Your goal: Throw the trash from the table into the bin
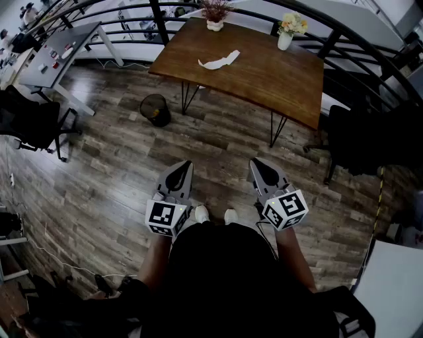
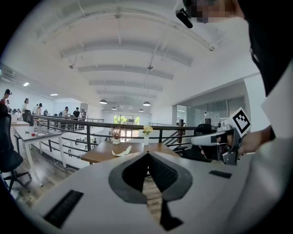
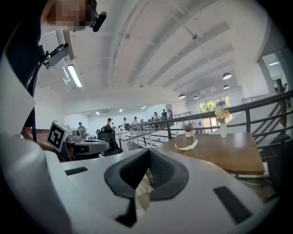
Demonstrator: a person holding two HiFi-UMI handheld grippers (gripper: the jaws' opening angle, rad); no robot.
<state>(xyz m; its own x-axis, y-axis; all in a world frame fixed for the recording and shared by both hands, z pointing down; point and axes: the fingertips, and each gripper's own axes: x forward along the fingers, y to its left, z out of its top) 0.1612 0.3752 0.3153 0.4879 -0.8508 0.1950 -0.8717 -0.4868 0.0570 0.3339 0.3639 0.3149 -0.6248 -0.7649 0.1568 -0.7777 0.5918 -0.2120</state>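
A crumpled white paper scrap (image 1: 219,61) lies on the brown wooden table (image 1: 264,76), near its far left part. A black mesh bin (image 1: 154,109) stands on the floor by the table's left front leg. My left gripper (image 1: 184,164) and right gripper (image 1: 255,162) are held side by side close to the body, well short of the table, both pointing towards it. Both are shut and empty. In the left gripper view the scrap (image 2: 122,151) shows beyond the closed tips (image 2: 147,154). The right gripper view shows the scrap (image 3: 187,146) right of its tips (image 3: 149,151).
A potted plant (image 1: 215,12) and a flower vase (image 1: 286,33) stand at the table's far edge, with a black railing (image 1: 132,16) behind. A grey desk (image 1: 56,49) and black office chair (image 1: 30,122) stand left; another dark chair (image 1: 357,138) stands right. Wooden floor lies between me and the table.
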